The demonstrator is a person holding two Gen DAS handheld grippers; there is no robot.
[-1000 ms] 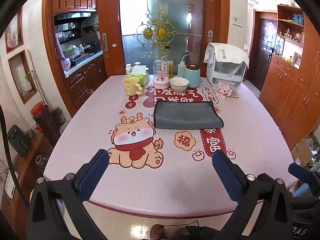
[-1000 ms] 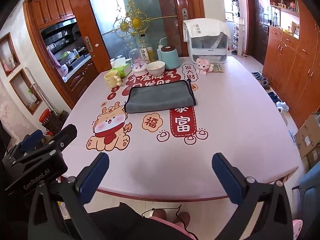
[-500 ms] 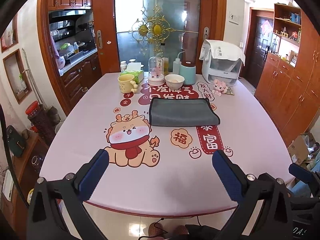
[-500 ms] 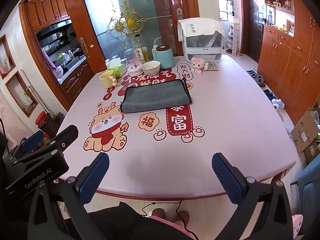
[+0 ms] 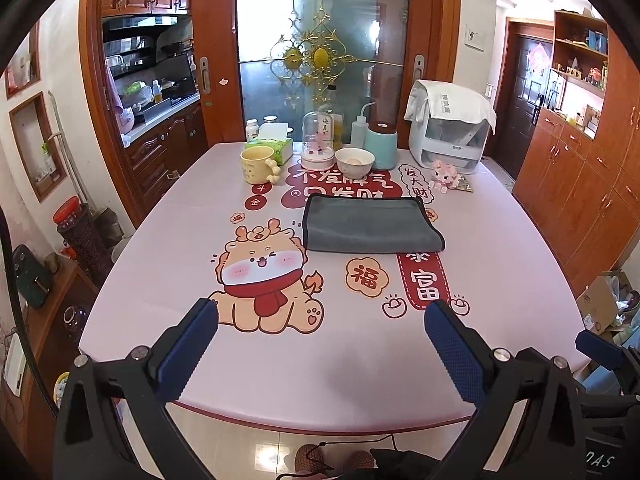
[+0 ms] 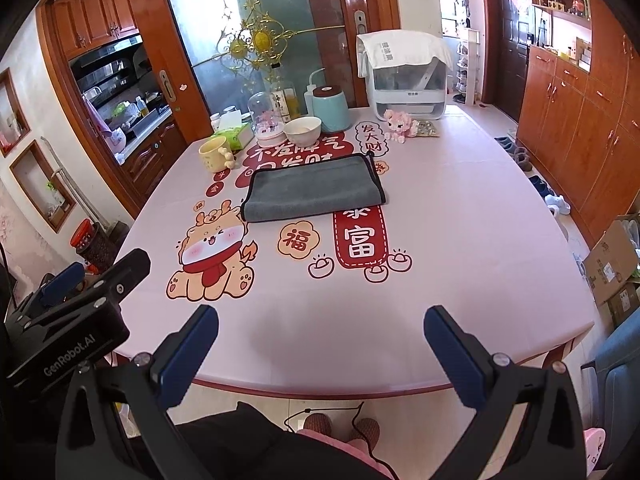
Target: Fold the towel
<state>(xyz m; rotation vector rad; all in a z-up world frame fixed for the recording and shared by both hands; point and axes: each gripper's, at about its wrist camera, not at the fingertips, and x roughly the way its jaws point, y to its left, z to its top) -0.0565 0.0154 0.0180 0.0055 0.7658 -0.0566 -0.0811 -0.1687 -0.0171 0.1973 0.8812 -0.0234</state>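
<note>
A grey towel (image 5: 370,224) lies flat, folded into a rectangle, on the far middle of the pink table (image 5: 160,248); it also shows in the right wrist view (image 6: 314,189). My left gripper (image 5: 320,332) is open and empty, held above the near table edge, far short of the towel. My right gripper (image 6: 320,336) is open and empty at the near edge too. The left gripper's body (image 6: 68,320) shows at the left of the right wrist view.
Behind the towel stand a yellow mug (image 5: 258,165), a tissue box (image 5: 272,146), a glass dome (image 5: 318,136), a white bowl (image 5: 354,160), a teal canister (image 5: 382,144), a white appliance (image 5: 450,128) and a pink toy (image 5: 444,174). Cabinets line the right wall.
Both grippers have drawn back and risen slightly; the table and towel sit a little farther off in both views. The towel has not moved. Both stay open.
</note>
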